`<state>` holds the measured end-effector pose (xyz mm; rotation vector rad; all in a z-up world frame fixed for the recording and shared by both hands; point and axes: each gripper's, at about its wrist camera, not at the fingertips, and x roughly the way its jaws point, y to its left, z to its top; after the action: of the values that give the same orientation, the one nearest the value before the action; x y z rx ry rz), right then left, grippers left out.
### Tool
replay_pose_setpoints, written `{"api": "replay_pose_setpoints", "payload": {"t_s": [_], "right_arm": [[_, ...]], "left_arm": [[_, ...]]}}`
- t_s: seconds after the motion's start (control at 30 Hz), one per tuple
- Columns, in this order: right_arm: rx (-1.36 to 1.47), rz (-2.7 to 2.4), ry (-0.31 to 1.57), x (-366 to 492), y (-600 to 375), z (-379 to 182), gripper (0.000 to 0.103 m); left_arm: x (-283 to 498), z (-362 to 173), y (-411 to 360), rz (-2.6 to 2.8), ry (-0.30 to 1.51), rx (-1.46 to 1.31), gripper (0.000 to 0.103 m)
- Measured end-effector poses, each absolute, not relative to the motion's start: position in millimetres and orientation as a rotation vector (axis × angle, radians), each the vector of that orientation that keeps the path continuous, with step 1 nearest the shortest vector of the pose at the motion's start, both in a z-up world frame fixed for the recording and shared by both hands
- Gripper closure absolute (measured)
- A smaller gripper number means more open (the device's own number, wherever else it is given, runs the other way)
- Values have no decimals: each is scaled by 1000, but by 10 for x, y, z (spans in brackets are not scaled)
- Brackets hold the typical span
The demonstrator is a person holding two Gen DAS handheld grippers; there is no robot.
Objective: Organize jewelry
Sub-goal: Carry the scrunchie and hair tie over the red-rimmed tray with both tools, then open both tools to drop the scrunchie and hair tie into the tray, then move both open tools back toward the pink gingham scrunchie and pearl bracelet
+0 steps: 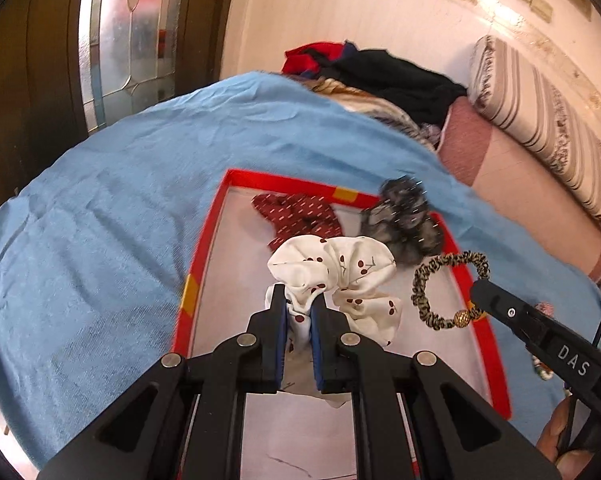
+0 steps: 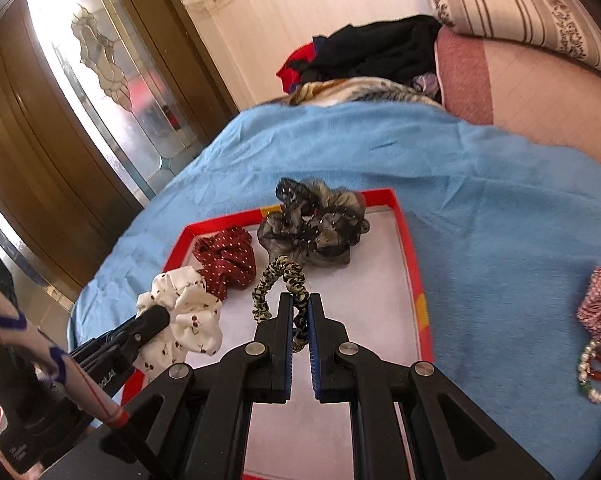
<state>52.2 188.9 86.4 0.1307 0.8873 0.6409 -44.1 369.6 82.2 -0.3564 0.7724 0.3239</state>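
Scrunchies fill the red tray (image 1: pixel 196 256): left tool (image 1: pixel 298 300) is clamped on a white cherry-print scrunchie (image 1: pixel 340 276) over the tray; right tool (image 2: pixel 299 300) is clamped on a thin leopard-print hair tie (image 2: pixel 278 280) above the tray, near its grey scrunchie (image 2: pixel 316 228).

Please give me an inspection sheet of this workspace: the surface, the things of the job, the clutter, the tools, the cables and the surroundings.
Surface: blue cloth spread over a bed.
Job's things: red-rimmed tray holding a dark red dotted scrunchie and a grey scrunchie; white cherry-print scrunchie and thin leopard-print hair tie held over the tray; red-white checked scrunchie and bead bracelets on the cloth beside the tray.
Clutter: pile of dark and red clothes beyond the cloth.
Tools: left tool shut on the white cherry-print scrunchie; right tool shut on the thin leopard-print hair tie.
Cables: nothing seen.
Surroundings: striped bolster, wooden door with leaded glass.
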Motion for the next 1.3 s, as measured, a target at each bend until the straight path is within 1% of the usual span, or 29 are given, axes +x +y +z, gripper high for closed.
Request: {"api": "replay_pose_setpoints", "payload": {"t_s": [0.47,0.5,0.67,0.7,0.73,0.77,0.8,0.93,1.03,1.13,1.3], "right_arm": [[109,610,964,732,2034,612,95],[106,605,967,741,2037,602,93],[98,590,975,777,2025,576,93],[98,591,976,774,2020,575,91],[102,592,979,774,2012,577,83],[107,596,980,775,2001,580,78],[112,596,974,767,1989,594,72],[107,596,959,734,1976,647,72],[130,594,940,697,1892,734,72],[141,587,908,613,1729,873,72],[173,554,874,419,1281,1022,72]], "left_arm": [[-371,657,3804,390,834,-389,92],[-371,656,3808,395,833,-391,91],[-375,670,3801,393,827,-395,85],[-378,678,3797,394,825,-392,85],[-380,686,3798,393,822,-394,82],[-383,693,3799,393,819,-398,77],[-389,705,3797,397,814,-397,75],[-415,762,3787,398,789,-396,74],[-455,889,3750,399,732,-384,74],[-473,1018,3635,369,676,-369,74],[-373,1100,3278,288,661,-313,74]]}}
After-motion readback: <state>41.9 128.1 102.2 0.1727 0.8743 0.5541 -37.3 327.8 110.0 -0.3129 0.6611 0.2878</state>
